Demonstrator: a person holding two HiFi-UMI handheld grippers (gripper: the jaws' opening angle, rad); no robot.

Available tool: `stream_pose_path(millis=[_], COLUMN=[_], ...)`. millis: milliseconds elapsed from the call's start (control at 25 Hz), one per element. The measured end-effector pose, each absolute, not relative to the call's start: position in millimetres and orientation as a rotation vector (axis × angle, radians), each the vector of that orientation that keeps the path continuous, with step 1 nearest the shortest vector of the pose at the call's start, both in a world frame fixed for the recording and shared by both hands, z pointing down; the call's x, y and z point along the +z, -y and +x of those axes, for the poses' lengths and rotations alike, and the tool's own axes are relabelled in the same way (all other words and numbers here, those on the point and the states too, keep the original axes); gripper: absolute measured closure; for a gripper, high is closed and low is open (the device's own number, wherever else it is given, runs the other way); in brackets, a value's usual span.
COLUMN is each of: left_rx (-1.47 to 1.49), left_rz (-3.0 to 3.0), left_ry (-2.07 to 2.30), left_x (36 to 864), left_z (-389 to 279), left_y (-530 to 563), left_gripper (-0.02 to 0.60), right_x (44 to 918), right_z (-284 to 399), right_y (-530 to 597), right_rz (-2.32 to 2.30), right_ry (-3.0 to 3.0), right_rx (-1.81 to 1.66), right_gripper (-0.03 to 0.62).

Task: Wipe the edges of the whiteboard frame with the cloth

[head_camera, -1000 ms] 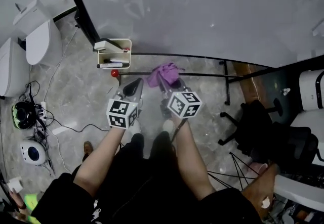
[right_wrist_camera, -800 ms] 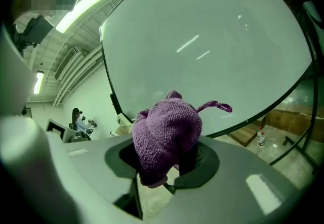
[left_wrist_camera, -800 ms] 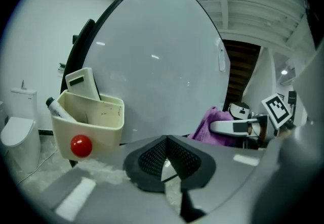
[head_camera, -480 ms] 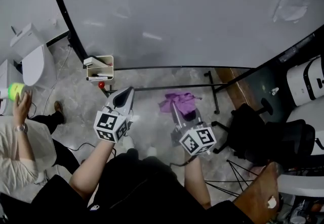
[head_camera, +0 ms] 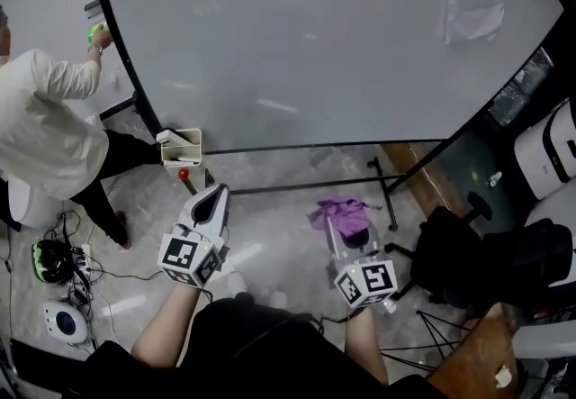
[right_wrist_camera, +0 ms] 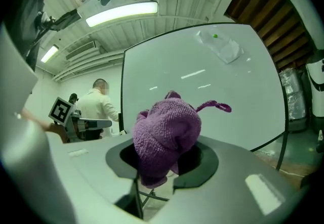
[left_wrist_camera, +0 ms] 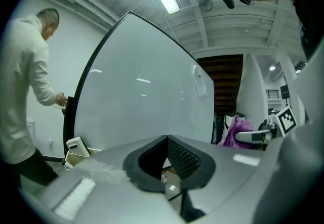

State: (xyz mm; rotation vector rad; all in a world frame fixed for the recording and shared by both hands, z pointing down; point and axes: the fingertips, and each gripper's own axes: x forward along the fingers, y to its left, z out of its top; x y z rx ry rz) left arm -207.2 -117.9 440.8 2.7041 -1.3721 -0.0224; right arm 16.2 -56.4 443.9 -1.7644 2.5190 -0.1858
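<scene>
A large whiteboard [head_camera: 306, 37] with a black frame [head_camera: 315, 148] stands in front of me. My right gripper [head_camera: 340, 219] is shut on a purple cloth [head_camera: 340, 211], below the board's bottom edge and apart from it. In the right gripper view the purple cloth [right_wrist_camera: 167, 137] bulges out from between the jaws. My left gripper [head_camera: 211, 199] is shut with nothing in it, near the board's lower left corner. In the left gripper view the left gripper [left_wrist_camera: 167, 167] has its jaws together, and the whiteboard [left_wrist_camera: 142, 106] fills the middle.
A person in a white shirt [head_camera: 45, 136] stands at the board's left edge. A cream marker tray [head_camera: 183, 149] hangs at the lower left corner. The stand's black bar [head_camera: 306, 184] runs below the board. A black office chair [head_camera: 486, 253] is at right, cables [head_camera: 63, 253] at left.
Both grippers have drawn back and apart from the board's bottom edge, the right one carrying the cloth rightward. A person has walked in and now stands at the board's left edge.
</scene>
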Motion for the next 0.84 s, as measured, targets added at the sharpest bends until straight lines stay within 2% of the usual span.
stream_pose_path(millis=[840], left_rx=[-0.053], left_rz=[2.697], left_ry=[1.463], left_x=[424.6], left_z=[-187.9], left_y=[68.6], left_gripper=[0.578], right_x=[423.8], right_z=[19.0], right_y=[26.8], right_rz=[-1.646], right_ry=[-2.538], right_rx=[-0.140], right_gripper=[0.455])
